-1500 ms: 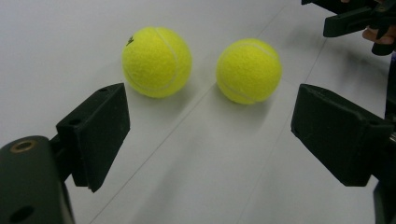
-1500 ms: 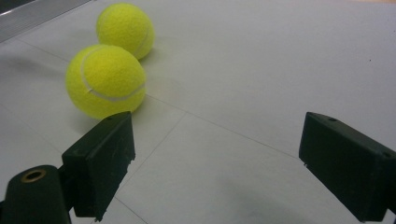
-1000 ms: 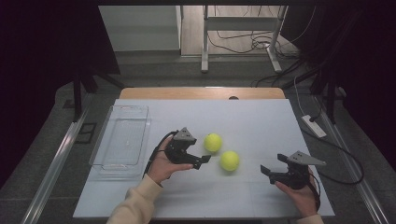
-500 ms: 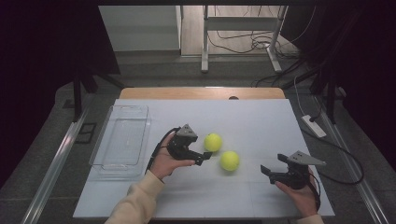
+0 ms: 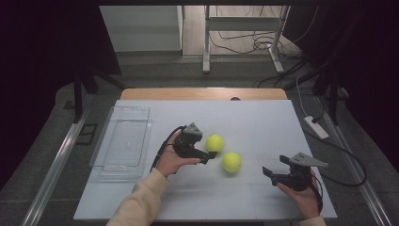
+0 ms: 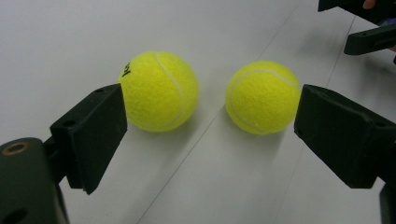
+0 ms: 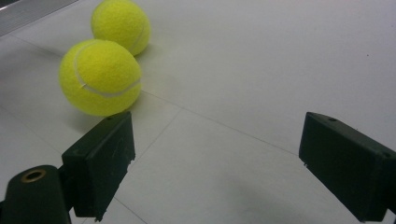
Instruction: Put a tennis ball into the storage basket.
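Two tennis balls on a pale, matte table (image 5: pixel 263 122) faintly crossed by thin seam lines. Both balls round, fuzzy yellow-green felt with white curved seams; the farther tennis ball (image 5: pixel 214 142) carries a scrap of black print near its seam, seen in the left gripper view. The nearer tennis ball (image 5: pixel 231 162) sits just beside it, a narrow gap between them, not touching. Left gripper (image 5: pixel 205 156), matte black and blocky, held level in the left hand (image 5: pixel 170 160), cream knit sleeve (image 5: pixel 139 202) behind it. Its jaws have just been opening and now stand wide apart, flat rectangular pads with small holes in their faces; nothing is between them, both balls lying just beyond the tips. One pad's edge lines up with the farther ball; cannot tell whether it touches. Right gripper (image 5: pixel 268 173), same black build with a grey three-cornered plate on top, rests low over the table at the right, well apart from the balls, jaws spread and empty. At the left, a clear plastic tray (image 5: pixel 101 155), rectangular, rounded corners, glossy walls.
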### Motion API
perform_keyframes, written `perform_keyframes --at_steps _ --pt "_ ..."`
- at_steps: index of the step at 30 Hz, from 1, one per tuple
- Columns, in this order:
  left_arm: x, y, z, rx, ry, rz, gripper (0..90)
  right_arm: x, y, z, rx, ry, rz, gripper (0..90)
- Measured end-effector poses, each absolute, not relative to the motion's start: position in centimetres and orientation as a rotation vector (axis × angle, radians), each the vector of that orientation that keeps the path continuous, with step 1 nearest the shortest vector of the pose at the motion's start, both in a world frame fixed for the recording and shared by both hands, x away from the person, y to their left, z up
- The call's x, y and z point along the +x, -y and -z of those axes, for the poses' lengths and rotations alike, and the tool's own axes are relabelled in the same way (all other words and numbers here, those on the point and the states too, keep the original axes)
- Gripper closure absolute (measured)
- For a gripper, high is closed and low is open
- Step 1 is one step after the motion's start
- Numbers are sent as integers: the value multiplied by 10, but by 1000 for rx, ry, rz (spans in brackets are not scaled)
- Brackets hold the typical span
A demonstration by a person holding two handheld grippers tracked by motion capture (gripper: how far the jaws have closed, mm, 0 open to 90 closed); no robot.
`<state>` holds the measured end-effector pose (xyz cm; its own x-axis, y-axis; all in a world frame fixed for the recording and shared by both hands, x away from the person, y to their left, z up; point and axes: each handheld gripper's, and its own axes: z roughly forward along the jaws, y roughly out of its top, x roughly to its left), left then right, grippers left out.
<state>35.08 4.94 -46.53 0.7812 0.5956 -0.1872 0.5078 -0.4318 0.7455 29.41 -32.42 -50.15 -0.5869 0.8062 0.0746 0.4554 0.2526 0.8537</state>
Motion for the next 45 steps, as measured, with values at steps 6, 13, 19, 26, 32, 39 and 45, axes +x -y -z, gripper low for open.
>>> perform_keyframes --at_steps 6,13,19,26,32,39,45 --pt "358 -45 467 2131 -833 -136 101 294 324 502 1149 -2153 -1265 103" --pt "366 -41 470 2148 -867 -135 97 294 324 502 1148 -2156 -1262 103" --pt "372 -38 472 2165 -877 -135 96 294 324 502 1152 -2154 -1262 103" --pt "379 -35 474 2184 -902 -138 94 294 324 502 1152 -2155 -1261 103" --pt "383 -33 477 2191 -913 -134 96 294 324 503 1154 -2154 -1261 103" --pt "386 -25 478 2208 -901 -132 96 294 324 503 1151 -2155 -1263 103" --pt "391 -19 482 2223 -913 -136 96 294 324 503 1152 -2156 -1264 103"
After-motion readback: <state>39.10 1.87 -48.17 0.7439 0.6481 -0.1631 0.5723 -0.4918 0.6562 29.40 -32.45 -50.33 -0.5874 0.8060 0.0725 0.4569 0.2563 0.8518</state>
